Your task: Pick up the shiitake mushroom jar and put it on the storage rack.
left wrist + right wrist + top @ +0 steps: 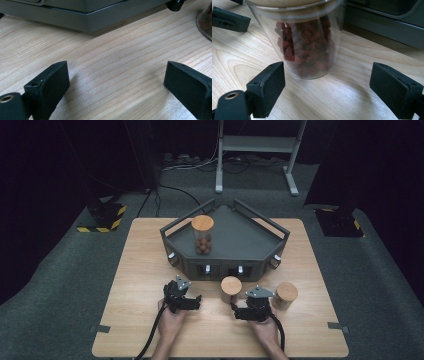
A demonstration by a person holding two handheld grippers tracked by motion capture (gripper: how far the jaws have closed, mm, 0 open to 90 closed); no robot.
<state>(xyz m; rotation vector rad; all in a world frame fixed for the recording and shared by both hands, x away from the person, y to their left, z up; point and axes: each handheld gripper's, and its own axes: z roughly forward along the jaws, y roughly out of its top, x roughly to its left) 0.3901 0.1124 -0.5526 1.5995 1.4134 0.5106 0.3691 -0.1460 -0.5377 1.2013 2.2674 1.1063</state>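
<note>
A clear jar with a wooden lid [231, 289] stands on the table between my two grippers. In the right gripper view this jar [308, 42] holds dark red dried bits and stands just beyond the open jaws of my right gripper [328, 75], untouched. My right gripper [239, 311] lies low on the table to the jar's lower right. My left gripper [196, 301] rests to the jar's left, and in its own view the left gripper [116, 72] is open over bare wood, with the jar's edge [205, 22] at the far right.
A grey angular tray [235, 257] sits at the back of the wooden table [140, 270], holding a lidded jar of brown balls [202, 235]. A third lidded jar [286, 295] stands right of my right gripper. The tray's base [87, 18] runs close ahead of my left gripper.
</note>
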